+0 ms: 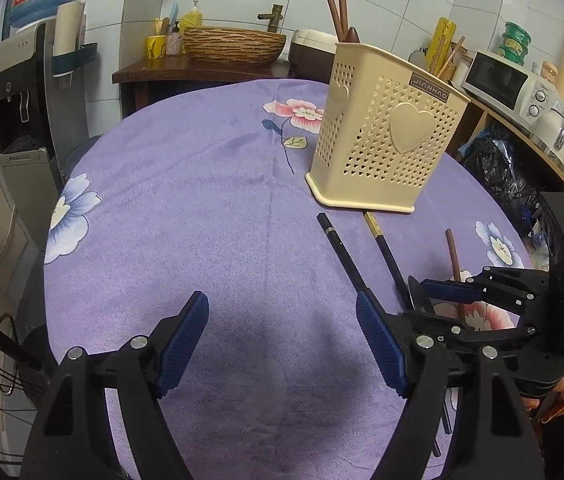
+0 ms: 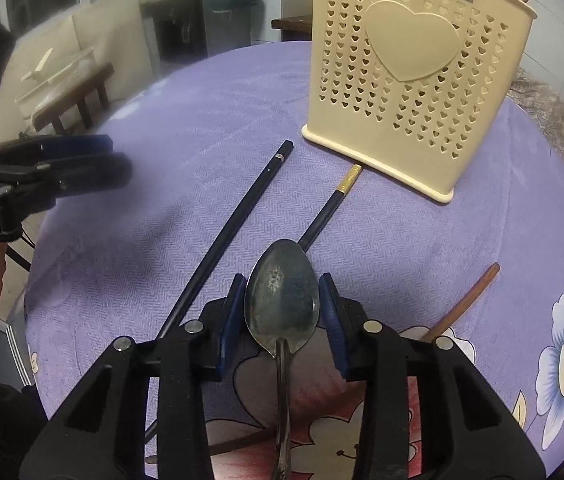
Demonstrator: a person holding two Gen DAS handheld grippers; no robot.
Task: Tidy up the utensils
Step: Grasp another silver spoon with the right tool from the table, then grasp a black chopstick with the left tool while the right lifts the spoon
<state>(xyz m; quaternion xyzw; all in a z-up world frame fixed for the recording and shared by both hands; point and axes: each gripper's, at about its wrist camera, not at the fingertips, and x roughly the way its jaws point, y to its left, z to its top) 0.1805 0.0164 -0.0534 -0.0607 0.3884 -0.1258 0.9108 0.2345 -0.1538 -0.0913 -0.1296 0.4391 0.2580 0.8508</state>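
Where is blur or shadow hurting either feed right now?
Left wrist view: sharp; soft shadow on the purple cloth between the left tool's fingers. Right wrist view: spoon and holder crisp; the left tool and background smeared.

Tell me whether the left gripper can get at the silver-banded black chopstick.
Probably yes: the left gripper is open and empty, and the chopstick lies bare on the cloth just ahead; the right gripper sits beside it.

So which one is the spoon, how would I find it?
Find the cream utensil holder with heart holes on the purple tablecloth. In front of it, the right gripper has its blue pads at a metal spoon. Unlike the straight chopsticks beside it, it has a wide oval bowl.
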